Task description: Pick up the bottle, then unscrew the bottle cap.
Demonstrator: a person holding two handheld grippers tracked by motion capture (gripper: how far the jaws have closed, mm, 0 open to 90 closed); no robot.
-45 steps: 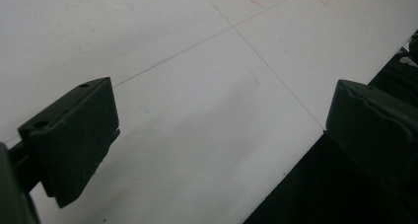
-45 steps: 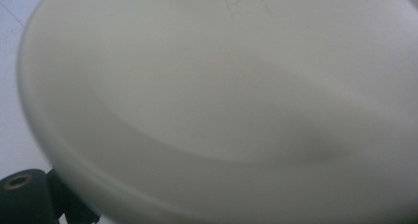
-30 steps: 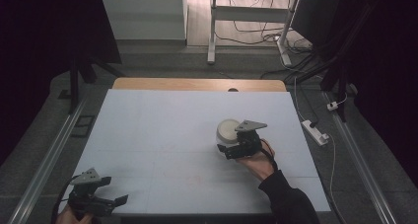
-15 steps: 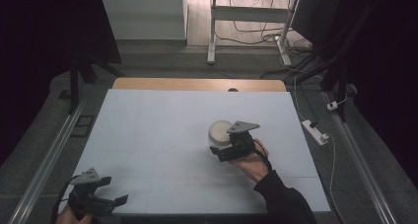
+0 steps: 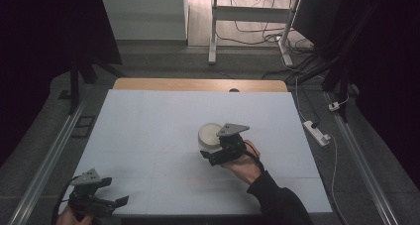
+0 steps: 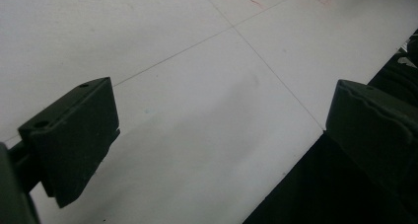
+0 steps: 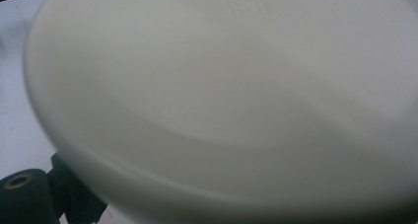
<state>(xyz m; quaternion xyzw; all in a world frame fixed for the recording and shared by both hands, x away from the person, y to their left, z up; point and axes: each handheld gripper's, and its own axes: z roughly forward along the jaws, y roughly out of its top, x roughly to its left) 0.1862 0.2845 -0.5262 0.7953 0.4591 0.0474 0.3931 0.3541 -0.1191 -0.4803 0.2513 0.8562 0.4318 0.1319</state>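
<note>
Reaching in from the near edge, the right gripper (image 5: 214,153) clasps the white bowl (image 5: 209,135).

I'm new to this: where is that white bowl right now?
In the high view the bowl sits right of the table's centre, at the right gripper.

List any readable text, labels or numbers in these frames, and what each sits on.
None can be read.
White bowl: a small square embossed mark near its top edge in the right gripper view, too blurred to read.
White table sheet: faint red scribbles at the far edge, not legible.
</note>
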